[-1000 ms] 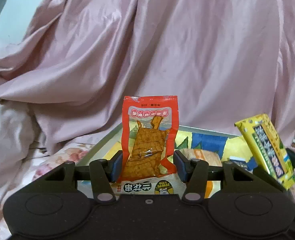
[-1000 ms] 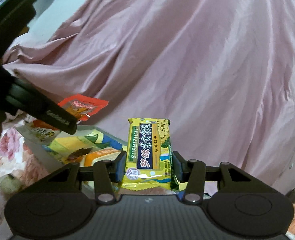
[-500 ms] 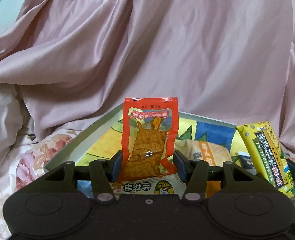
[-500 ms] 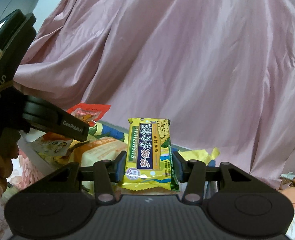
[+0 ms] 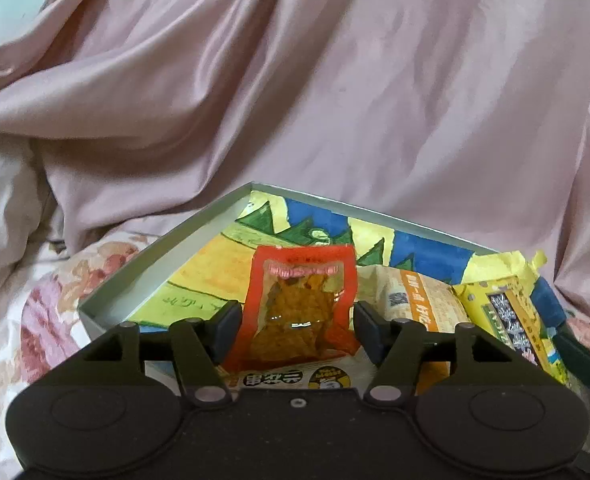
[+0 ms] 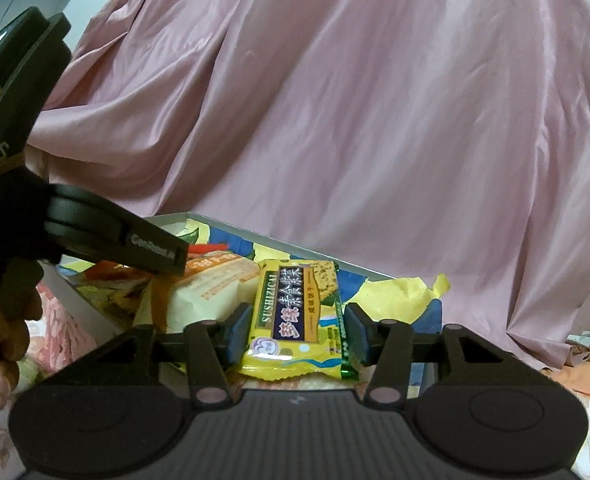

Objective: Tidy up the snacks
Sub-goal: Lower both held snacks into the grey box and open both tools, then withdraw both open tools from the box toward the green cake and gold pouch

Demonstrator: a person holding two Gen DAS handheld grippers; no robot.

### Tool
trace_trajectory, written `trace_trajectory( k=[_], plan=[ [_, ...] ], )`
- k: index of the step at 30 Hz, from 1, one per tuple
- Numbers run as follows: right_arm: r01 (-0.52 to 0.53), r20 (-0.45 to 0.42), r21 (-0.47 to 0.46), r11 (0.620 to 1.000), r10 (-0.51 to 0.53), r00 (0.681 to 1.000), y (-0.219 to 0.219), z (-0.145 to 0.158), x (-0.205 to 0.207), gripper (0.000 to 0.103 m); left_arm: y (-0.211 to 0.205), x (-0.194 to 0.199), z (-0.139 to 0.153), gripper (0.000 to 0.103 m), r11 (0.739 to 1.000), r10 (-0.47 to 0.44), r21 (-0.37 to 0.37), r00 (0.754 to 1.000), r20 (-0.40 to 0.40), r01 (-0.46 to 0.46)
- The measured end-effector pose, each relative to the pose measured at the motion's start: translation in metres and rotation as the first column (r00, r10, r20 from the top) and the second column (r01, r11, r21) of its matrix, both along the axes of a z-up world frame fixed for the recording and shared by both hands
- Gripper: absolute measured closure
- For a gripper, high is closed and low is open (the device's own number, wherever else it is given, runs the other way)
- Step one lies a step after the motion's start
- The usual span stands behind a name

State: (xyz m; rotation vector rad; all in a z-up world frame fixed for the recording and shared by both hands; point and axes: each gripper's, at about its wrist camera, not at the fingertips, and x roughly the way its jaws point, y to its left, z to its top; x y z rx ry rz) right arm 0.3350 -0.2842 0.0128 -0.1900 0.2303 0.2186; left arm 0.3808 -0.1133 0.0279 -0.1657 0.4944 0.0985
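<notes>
My left gripper is open around a red tofu-skewer snack packet, which leans forward into the grey box with a small gap at each pad. My right gripper is open around a yellow Sushizicai cracker packet, lying tilted into the same box. The yellow packet also shows at the right of the left wrist view. An orange-and-white bread packet lies in the box between them. The left gripper body shows at the left of the right wrist view.
The box floor has a bright yellow, blue and green print. Pink satin fabric rises behind the box. A floral bedsheet lies to the left. Crumpled yellow wrapping sits at the box's right side.
Both grippers have moved down over the box and their jaws have opened. The red packet and the yellow packet have tipped forward into the box.
</notes>
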Motion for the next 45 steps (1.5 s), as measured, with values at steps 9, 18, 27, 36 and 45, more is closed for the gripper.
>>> trace_trajectory(
  k=[9, 18, 27, 36, 45],
  plan=[
    [0.016, 0.037, 0.009, 1.0, -0.016, 0.999, -0.001, 0.0, -0.005, 0.02, 0.012, -0.026, 0.008, 0.012, 1.0, 0.017, -0.019, 0.999, 0.047, -0.016],
    [0.041, 0.105, 0.051, 0.998, -0.046, 0.993, -0.011, 0.01, -0.024, 0.003, 0.018, -0.06, 0.023, 0.001, 1.0, 0.014, 0.005, 0.993, 0.119, -0.015],
    [0.032, 0.148, 0.085, 0.996, -0.045, 0.988, -0.022, 0.019, -0.06, 0.0, 0.025, -0.103, 0.029, 0.001, 1.0, 0.019, 0.018, 0.987, 0.158, -0.023],
    [0.006, 0.063, 0.166, 0.986, -0.017, 0.998, -0.03, 0.019, -0.1, 0.0, 0.04, -0.154, 0.025, 0.001, 0.999, 0.035, 0.024, 0.986, 0.165, -0.04],
    [0.001, 0.008, 0.186, 0.983, -0.002, 1.0, -0.033, 0.014, -0.145, 0.0, 0.055, -0.198, 0.013, 0.001, 0.999, 0.041, 0.029, 0.989, 0.139, -0.046]
  ],
)
